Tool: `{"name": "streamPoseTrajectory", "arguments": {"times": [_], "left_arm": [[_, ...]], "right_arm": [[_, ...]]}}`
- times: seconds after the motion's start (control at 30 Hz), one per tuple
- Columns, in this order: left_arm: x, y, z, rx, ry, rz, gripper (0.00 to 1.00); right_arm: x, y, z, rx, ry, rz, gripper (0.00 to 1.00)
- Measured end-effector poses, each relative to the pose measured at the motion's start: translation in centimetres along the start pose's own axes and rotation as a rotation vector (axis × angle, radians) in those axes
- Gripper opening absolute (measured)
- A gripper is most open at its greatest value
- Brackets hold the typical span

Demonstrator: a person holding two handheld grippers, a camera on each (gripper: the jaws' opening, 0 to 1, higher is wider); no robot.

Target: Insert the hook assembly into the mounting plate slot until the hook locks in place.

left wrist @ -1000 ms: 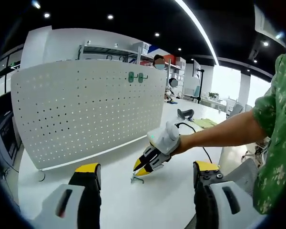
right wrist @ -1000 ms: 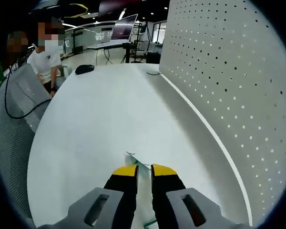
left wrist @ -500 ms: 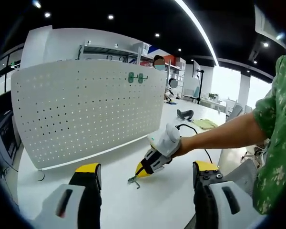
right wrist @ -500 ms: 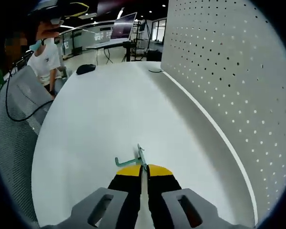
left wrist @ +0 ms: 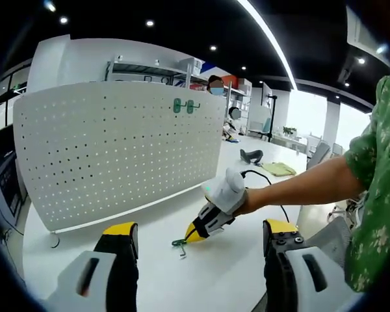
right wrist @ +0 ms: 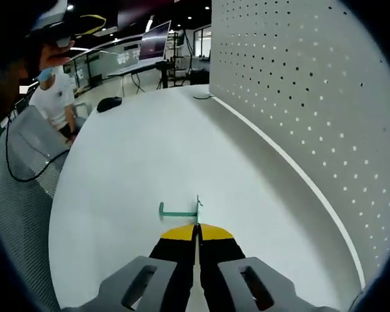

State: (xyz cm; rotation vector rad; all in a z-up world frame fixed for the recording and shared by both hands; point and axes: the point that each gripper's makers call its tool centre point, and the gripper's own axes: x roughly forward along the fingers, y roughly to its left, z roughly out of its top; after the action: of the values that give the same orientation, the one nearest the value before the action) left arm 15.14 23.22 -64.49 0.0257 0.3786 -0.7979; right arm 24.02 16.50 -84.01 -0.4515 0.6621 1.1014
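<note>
white table [right wrist: 130, 162] | black mouse [right wrist: 108, 103] at far end | grey chair [right wrist: 23, 169] beside table | yellow-green cloth [left wrist: 279, 169]

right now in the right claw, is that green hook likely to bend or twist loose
The green hook looks like thin wire, so probably light and fairly stiff. The right claw pinches only one end, so the hook may pivot if bumped against the pegboard.

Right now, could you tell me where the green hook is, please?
The green hook is pinched at the right gripper's tips, just above the white table, left of the pegboard.
</note>
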Motion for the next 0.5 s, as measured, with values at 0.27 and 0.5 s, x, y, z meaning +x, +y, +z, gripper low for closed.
{"name": "streamPoseTrajectory", "arguments": {"times": [0.27,0.5], "left_arm": [[0.03,-0.03,0.07,0.001,-0.002,-0.002,0.81],[0.15,-0.05,0.31,-0.002,-0.01,-0.004,0.8]], "right_arm": [[-0.19,-0.13,0.23,0.152,-0.061,-0.018,0.0],[-0.66,-0.64,0.96,0.291,-0.145,-0.03,0.0]]}}
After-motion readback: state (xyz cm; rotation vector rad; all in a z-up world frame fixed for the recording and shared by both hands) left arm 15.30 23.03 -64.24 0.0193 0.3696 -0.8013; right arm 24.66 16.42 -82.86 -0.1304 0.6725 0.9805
